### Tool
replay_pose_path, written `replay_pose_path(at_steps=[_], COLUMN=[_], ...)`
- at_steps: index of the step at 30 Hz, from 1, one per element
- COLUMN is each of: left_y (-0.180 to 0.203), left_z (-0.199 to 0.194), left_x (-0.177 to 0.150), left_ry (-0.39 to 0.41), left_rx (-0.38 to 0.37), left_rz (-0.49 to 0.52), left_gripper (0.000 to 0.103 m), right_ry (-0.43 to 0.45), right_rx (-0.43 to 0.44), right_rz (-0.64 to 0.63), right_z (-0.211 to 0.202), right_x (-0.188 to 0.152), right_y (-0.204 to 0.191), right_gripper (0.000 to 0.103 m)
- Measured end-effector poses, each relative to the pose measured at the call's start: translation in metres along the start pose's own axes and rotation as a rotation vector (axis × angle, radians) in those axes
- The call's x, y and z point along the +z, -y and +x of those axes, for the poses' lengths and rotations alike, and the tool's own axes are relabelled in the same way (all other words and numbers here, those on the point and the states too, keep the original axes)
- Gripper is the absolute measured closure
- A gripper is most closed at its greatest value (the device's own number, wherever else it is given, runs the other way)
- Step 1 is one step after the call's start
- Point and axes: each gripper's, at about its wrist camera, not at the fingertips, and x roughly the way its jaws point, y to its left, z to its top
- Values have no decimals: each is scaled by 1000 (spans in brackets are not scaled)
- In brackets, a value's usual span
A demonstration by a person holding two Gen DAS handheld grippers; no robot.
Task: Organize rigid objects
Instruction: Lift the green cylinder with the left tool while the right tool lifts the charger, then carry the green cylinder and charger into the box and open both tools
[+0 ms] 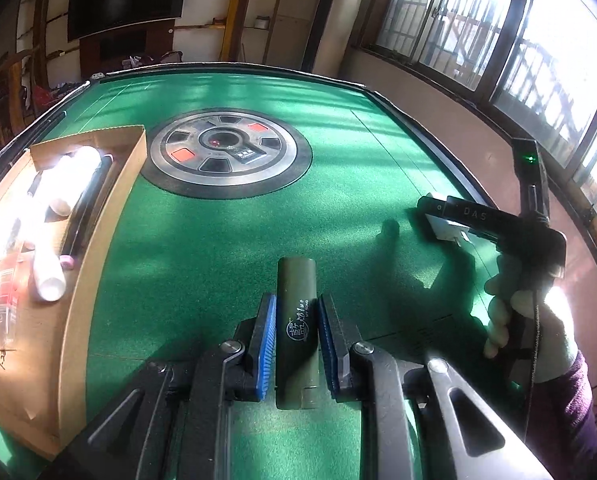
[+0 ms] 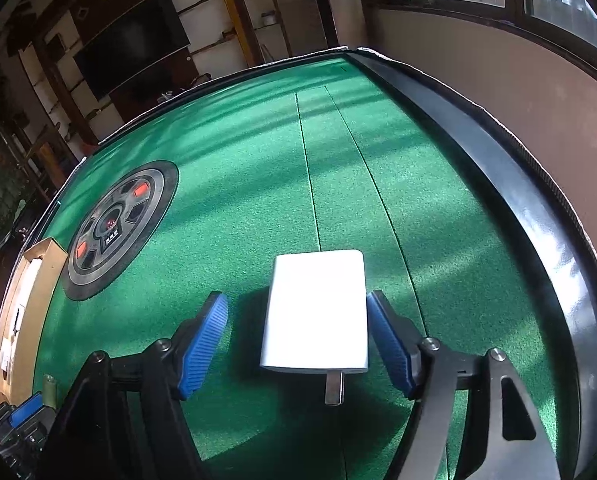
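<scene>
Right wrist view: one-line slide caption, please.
Open right hand-held gripper straddles a white charger lying flat on the green table, prongs toward the camera.

Grippers: two, left and right
Tube: one
Charger: one
Box: one
Bottles in box: uncertain, glare

Green felt table: cardboard box, olive tube, white charger

Olive tube: "blue". Right tool: "DAS".
</scene>
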Motion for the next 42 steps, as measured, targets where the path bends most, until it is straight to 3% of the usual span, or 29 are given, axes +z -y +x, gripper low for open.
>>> replay_pose_path(at_steps=[6,9,11,12,18,22,27,32,35,38,39,42], left_y=[-44,-71,-90,-100,-157,-175,-180,-199,-205,-206,-204,-202], left_z=[-62,-92,-110,-116,-123,-112,-85,-50,-49,-63,-70,-99], left_x=[-17,-25,-31,-34,-52,-56,-41,-21,-12,-13,-15,-26], left_ry=[93,143,177,191,205,172,101,19,32,60,76,143], left_rx=[-50,-30,-2,15,80,85,90,150,188,154,150,165], left_rz=[-106,-151,-181,-197,-327,-374,-380,-420,-416,-436,-427,-424], left_gripper=[82,82,82,82,82,82,82,82,82,81,78,53], right_ry=[7,-19,-38,-44,-89,-76,-80,-102,-123,-163,-178,-215], right_rx=[9,-70,-215,-211,-87,1,147,281,346,406,425,460], right_rz=[11,-46,-152,-156,-46,-52,-114,-215,-287,-351,-369,-438], right_z=[-1,3,6,4,-14,-34,-54,-66,-70,-69,-68,-63], right_x=[0,0,-4,-5,-10,-16,-21,-36,-49,-62,-67,-82], right_y=[1,-9,-24,-26,-21,-41,-94,-162,-202,-243,-256,-295], right_gripper=[32,35,58,58,58,58,58,58,58,58,58,58])
